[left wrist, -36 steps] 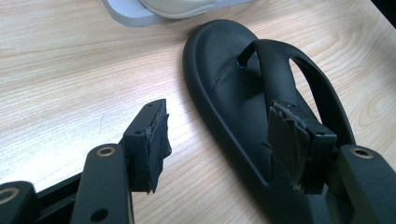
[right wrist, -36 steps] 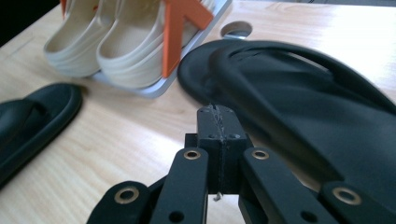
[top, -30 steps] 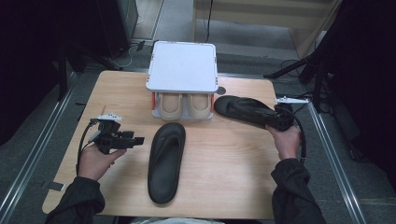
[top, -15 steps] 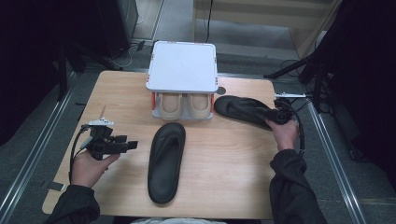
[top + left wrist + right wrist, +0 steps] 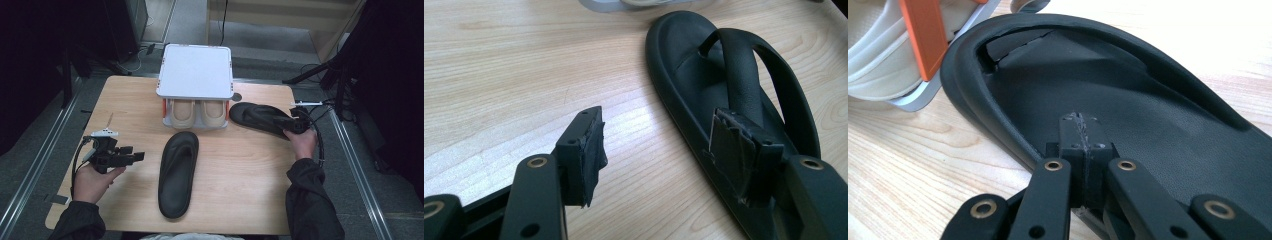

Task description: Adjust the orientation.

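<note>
No readable text, label or number shows anywhere

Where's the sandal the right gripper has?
High view: black sandal lies on the table's far right, beside the shoe rack, its near end in the right gripper.

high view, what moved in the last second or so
The right gripper, jaws shut, sank slightly with the black sandal it carries, now low over the table beside the rack. The left gripper, jaws open, drifted a little nearer the person. The other black sandal and the rack stayed put.
</note>
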The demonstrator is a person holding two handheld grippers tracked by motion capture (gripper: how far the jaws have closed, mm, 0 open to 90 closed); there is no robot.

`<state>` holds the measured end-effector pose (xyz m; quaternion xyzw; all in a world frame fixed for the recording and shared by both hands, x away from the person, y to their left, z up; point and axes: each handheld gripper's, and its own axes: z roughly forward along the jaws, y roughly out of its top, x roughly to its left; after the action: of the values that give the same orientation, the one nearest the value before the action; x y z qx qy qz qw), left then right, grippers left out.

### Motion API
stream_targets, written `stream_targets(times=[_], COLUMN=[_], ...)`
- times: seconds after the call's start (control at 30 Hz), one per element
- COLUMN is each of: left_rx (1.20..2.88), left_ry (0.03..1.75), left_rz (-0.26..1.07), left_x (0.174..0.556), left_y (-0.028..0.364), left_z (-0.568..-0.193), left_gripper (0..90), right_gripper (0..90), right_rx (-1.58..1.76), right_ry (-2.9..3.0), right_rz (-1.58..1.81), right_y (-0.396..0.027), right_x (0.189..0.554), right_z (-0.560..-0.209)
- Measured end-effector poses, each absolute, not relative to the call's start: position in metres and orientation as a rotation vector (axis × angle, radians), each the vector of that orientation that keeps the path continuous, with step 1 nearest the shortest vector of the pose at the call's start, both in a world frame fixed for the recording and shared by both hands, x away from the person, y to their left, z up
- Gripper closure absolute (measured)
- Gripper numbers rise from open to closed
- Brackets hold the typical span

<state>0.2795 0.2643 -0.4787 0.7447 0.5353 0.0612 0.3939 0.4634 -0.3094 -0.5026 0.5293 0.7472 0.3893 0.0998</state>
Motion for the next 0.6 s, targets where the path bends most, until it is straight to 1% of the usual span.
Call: stream_targets(times=[0.6], left_rx=[1.918], left_ry=[1.314], left_rz=[0.157], left_x=[0.292], left_y=[0.254], left_z=[-0.477], left_gripper=[39.2], right_gripper=[90.0], right_rx=[1.506], right_ry=[2.269], right_rz=[1.077], right_y=[-0.295], right_x=[0.445], right_z=[-0.497])
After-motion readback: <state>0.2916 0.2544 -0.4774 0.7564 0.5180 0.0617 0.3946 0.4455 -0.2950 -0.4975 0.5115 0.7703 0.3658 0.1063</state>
